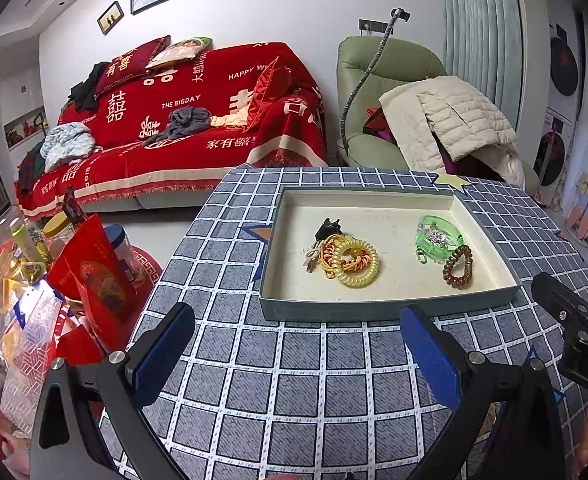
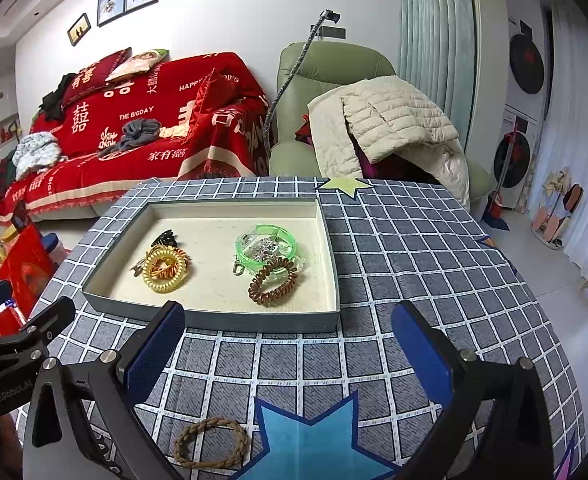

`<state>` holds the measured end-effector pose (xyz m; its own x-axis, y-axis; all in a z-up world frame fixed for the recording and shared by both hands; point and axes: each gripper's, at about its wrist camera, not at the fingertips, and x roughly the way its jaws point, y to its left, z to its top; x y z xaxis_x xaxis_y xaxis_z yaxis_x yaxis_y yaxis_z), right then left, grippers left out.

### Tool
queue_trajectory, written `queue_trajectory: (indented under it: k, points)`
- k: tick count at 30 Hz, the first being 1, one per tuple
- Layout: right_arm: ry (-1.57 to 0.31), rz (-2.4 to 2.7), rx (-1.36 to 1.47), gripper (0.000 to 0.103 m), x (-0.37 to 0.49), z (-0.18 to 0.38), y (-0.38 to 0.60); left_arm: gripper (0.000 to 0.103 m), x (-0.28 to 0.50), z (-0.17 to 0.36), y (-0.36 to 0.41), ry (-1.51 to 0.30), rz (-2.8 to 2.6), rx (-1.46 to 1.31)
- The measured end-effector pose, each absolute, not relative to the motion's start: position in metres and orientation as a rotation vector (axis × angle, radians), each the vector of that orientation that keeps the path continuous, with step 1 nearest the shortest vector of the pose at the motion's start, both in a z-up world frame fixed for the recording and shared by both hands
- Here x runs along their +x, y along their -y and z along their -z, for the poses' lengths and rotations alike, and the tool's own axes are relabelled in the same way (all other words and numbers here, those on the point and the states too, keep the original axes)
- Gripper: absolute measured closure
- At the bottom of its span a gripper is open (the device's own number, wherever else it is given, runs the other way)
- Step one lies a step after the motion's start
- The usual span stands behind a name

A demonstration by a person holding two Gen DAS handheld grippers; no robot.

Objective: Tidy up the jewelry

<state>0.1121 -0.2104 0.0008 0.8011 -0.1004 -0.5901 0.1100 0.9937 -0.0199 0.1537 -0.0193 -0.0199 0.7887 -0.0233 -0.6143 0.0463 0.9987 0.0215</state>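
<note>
In the left wrist view the left gripper (image 1: 296,354) hovers over the checked tablecloth (image 1: 294,392) just short of the tray (image 1: 374,308), its blue fingers wide apart with nothing between them. The tray already holds most of the jewelry: a yellow coil band (image 1: 356,266) lying on a tangle of orange cord with a black clip (image 1: 328,228) behind it, and to the right a green bangle (image 1: 440,234) with a brown coil band (image 1: 458,266) touching its near side. The other gripper's black body cuts in at the right edge. In the right wrist view the right gripper (image 2: 290,354) is likewise spread and empty, and a braided bracelet (image 2: 212,442) lies on the cloth close below it, beside a blue star (image 2: 314,444) printed on the cloth. That bracelet looks like the last piece left to move, so the sorting seems nearly done. What glitters inside the bangle is too small to identify, and the left view does not show the bracelet at all.
</note>
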Motion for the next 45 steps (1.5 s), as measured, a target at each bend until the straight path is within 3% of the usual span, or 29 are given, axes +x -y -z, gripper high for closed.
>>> queue_trajectory:
  k: [45]
  points:
    - [-0.627,0.108,0.024,0.000,0.1104,-0.0058,0.2113,0.000,0.1529,0.0145,0.0218,-0.659,0.038,0.045]
